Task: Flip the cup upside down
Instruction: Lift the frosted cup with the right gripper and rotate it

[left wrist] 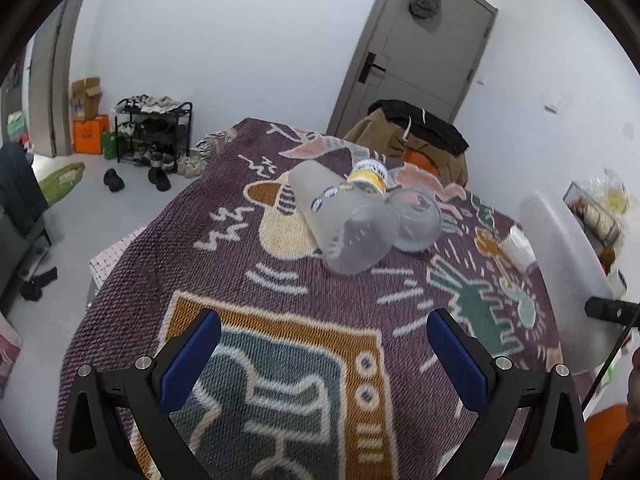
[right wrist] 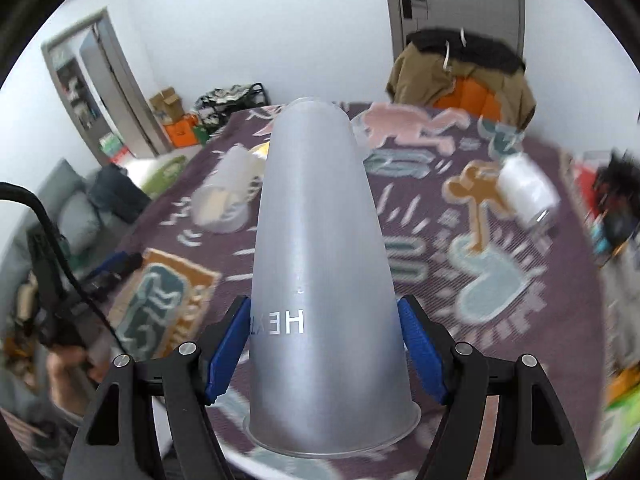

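Observation:
My right gripper (right wrist: 324, 316) is shut on a frosted clear plastic cup (right wrist: 320, 248); its blue pads (right wrist: 232, 340) press both sides near the wide rim, which is close to the camera, and the closed base points away over the table. My left gripper (left wrist: 324, 328) is open and empty above the patterned purple cloth (left wrist: 240, 280). Ahead of it a frosted cup with stickers (left wrist: 336, 216) lies on its side, touching a second clear cup (left wrist: 416, 216) and a yellow-labelled container (left wrist: 370, 176).
A white cup (right wrist: 528, 188) lies on its side on the cloth at the right; it also shows in the left wrist view (left wrist: 518, 248). A chair with a brown jacket (left wrist: 404, 136) stands behind the table. A white chair (left wrist: 568, 252) and clutter stand at the right.

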`<state>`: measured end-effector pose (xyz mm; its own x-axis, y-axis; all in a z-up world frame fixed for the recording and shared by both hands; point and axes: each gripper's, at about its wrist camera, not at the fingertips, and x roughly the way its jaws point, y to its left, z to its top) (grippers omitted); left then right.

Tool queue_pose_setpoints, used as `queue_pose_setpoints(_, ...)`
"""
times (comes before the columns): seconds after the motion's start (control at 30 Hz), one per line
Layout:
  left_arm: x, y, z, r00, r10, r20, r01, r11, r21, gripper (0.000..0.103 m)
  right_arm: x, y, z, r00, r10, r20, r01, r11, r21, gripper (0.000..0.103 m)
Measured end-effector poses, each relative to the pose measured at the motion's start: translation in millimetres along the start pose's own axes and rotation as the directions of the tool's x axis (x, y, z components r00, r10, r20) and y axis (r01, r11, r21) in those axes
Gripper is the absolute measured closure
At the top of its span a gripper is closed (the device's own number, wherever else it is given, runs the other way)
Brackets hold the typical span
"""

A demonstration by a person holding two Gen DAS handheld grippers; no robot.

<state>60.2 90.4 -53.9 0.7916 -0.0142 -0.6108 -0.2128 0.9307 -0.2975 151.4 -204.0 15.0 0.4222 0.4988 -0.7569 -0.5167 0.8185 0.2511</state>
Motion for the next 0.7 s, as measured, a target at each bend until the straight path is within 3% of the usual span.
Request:
queue_pose_setpoints(0.5,0,23,-29,0.997,0.029,-0.070,-0.028,1.000,0.007,0.000,59,14,-45,0.987,0.118,-0.106,-0.103,0.985,0.138,0.029)
queue_pose_setpoints(0.7,7,21,-32,0.996,0.027,-0.086,-0.026,1.000,0.007,0.000,74,12,-57,0.987,0.112,-0.114,-0.089,0.978,0.186,0.028)
